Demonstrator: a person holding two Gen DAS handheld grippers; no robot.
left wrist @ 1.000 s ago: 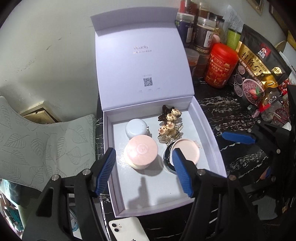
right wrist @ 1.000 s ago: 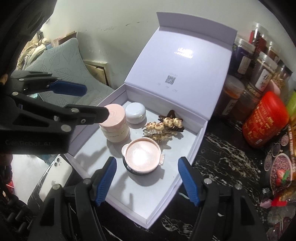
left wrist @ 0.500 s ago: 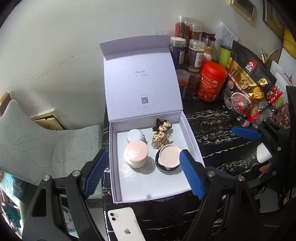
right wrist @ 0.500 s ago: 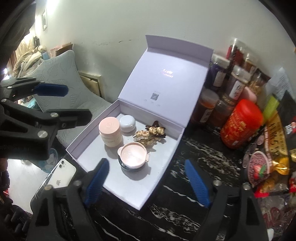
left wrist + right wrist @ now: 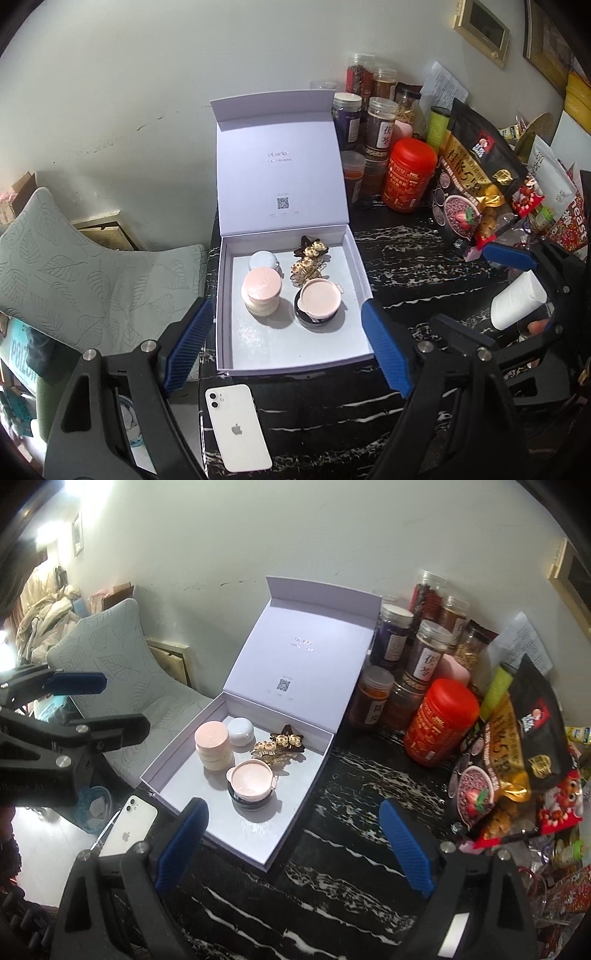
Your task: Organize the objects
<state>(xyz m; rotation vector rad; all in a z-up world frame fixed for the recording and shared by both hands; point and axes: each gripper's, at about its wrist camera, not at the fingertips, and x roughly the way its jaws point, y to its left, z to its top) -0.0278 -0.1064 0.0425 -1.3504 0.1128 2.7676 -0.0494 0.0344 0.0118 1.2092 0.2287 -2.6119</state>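
A lavender gift box (image 5: 293, 362) (image 5: 291, 823) stands open on the black marble counter, its lid upright. Inside are a pink jar (image 5: 261, 291) (image 5: 213, 744), a small pale blue pot (image 5: 263, 261) (image 5: 241, 731), a pink-lidded black compact (image 5: 318, 302) (image 5: 252, 782) and gold and brown hair clips (image 5: 308, 258) (image 5: 279, 747). My left gripper (image 5: 286, 349) is open and empty, held above the box's front edge. My right gripper (image 5: 291, 843) is open and empty, above the box's front right corner.
A white phone (image 5: 238, 426) (image 5: 127, 830) lies at the counter's front left edge. Spice jars, a red canister (image 5: 408, 177) (image 5: 439, 727) and snack bags (image 5: 476, 181) crowd the back right. A leaf-patterned cushion (image 5: 85, 273) sits left of the counter.
Both grippers have pulled back and up from the box, so it looks smaller and farther. The items inside have stayed in place. Both jaws stay open.
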